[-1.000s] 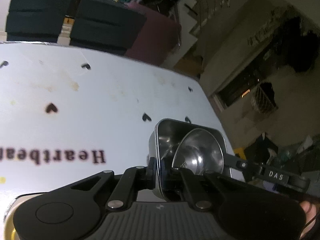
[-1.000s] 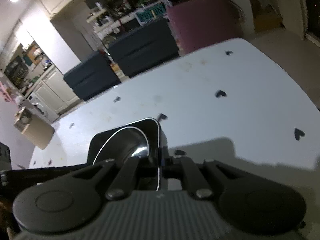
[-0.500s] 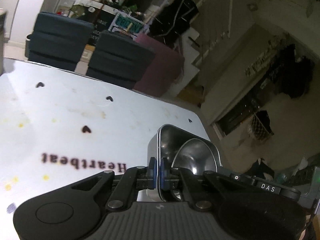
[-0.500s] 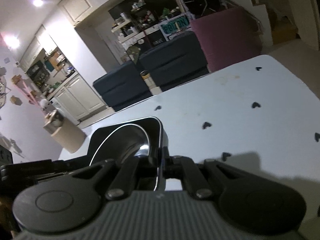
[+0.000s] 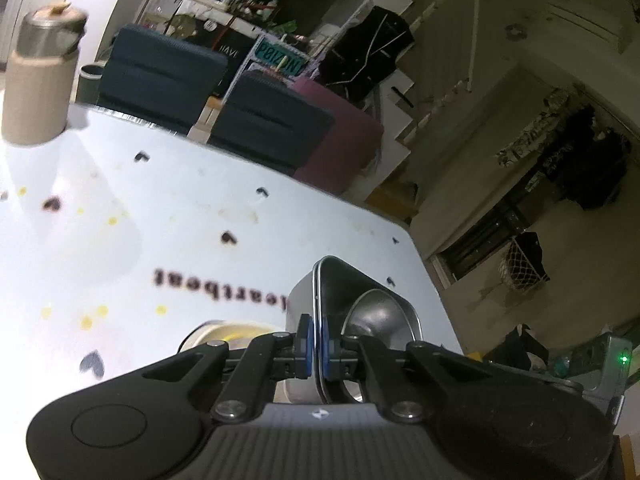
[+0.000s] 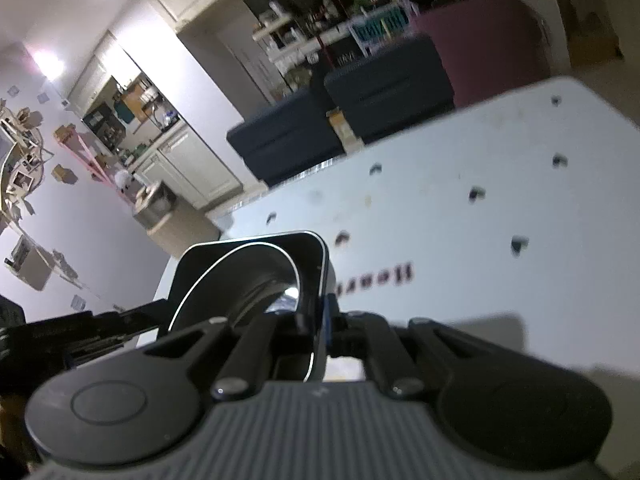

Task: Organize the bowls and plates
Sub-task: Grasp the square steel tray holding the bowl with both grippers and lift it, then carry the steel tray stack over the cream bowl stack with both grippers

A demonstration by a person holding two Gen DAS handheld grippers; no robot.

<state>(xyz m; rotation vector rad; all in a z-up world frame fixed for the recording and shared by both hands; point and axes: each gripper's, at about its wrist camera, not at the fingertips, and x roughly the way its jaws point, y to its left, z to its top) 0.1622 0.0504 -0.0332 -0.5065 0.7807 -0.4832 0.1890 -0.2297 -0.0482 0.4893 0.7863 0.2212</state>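
A square steel tray with a round steel bowl inside it is held between both grippers above the white table. My left gripper is shut on the tray's left wall. My right gripper is shut on the tray's right wall, with the bowl showing inside. The right gripper's body shows at the lower right of the left wrist view. A yellow-rimmed round dish lies on the table just below the left gripper, mostly hidden.
A beige flask with a steel lid stands at the table's far left. The tablecloth has black hearts and the word "Heartbeat". Dark blue chairs and a maroon seat stand beyond the far edge.
Both grippers have lifted and tilted up with the tray and bowl held between them, moving left across the table. The flask and the yellow-rimmed dish have come into view.
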